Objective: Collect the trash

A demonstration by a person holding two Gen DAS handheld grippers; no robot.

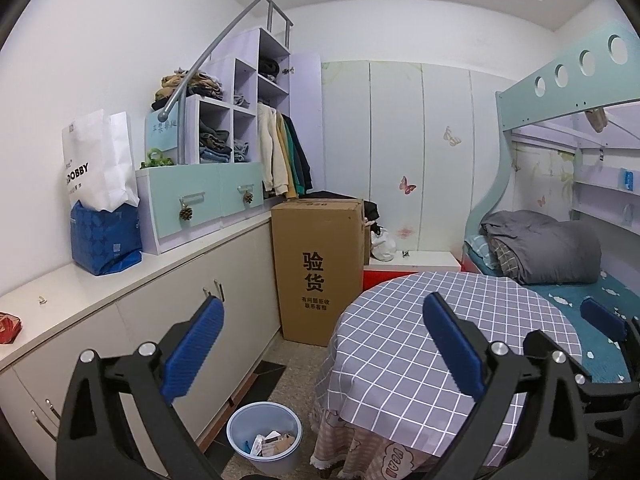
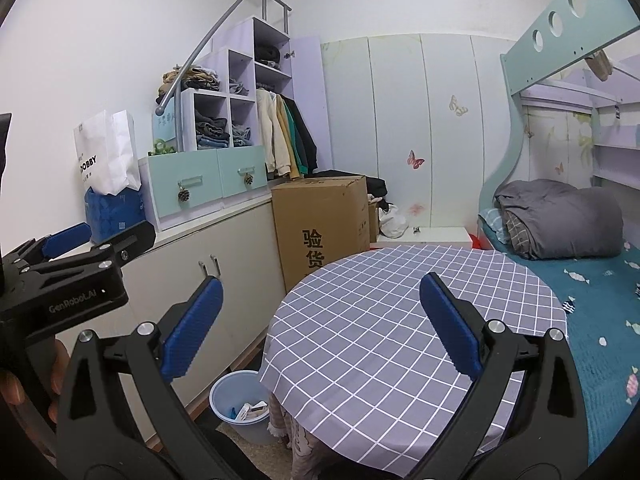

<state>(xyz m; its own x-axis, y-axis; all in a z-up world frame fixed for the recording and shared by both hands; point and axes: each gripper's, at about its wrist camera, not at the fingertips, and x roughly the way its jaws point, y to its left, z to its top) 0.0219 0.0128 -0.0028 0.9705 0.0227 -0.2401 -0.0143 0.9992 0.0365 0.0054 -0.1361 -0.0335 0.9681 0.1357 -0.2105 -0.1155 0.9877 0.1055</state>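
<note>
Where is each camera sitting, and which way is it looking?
Left wrist view: sits on the left tongs, open, facing the round table with the grey checked cloth; the right tongs peek in at the right edge.
Right wrist view: sits on the right tongs, open, facing the same table; the left tongs and a hand show at left.
Both share the pale blue plastic bin and tall brown cardboard box.

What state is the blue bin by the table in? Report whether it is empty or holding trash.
Holding trash. The blue bin stands upright on the floor with cardboard and paper scraps lying in its bottom, well below the rim.
</note>
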